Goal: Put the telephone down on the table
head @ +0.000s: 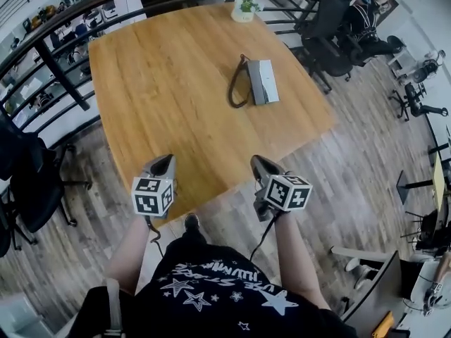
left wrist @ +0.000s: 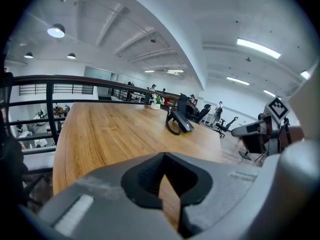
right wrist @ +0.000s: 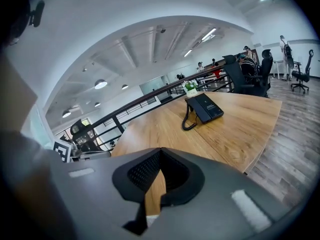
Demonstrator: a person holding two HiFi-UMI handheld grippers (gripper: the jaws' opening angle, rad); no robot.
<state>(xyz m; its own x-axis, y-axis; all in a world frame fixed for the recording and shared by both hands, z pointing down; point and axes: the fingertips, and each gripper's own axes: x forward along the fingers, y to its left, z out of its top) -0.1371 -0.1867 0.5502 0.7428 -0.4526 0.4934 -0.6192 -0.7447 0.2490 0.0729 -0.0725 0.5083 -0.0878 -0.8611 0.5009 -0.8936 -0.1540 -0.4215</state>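
The telephone [head: 263,81], a grey desk set with a black coiled cord [head: 235,89] at its left, lies flat on the wooden table [head: 162,97], right of the middle. It also shows far off in the left gripper view [left wrist: 181,120] and the right gripper view [right wrist: 208,107]. My left gripper [head: 168,160] hovers over the table's near edge, jaws shut and empty [left wrist: 162,156]. My right gripper [head: 256,162] is level with it, just right of the near corner, also shut with nothing in it [right wrist: 159,151]. Both point toward the telephone and stay well short of it.
A small potted plant [head: 244,7] stands at the table's far edge. A dark railing [head: 56,55] runs along the table's left and far sides. Office chairs [head: 328,27] stand at the far right, another chair [head: 32,185] at the left. Wood floor lies to the right.
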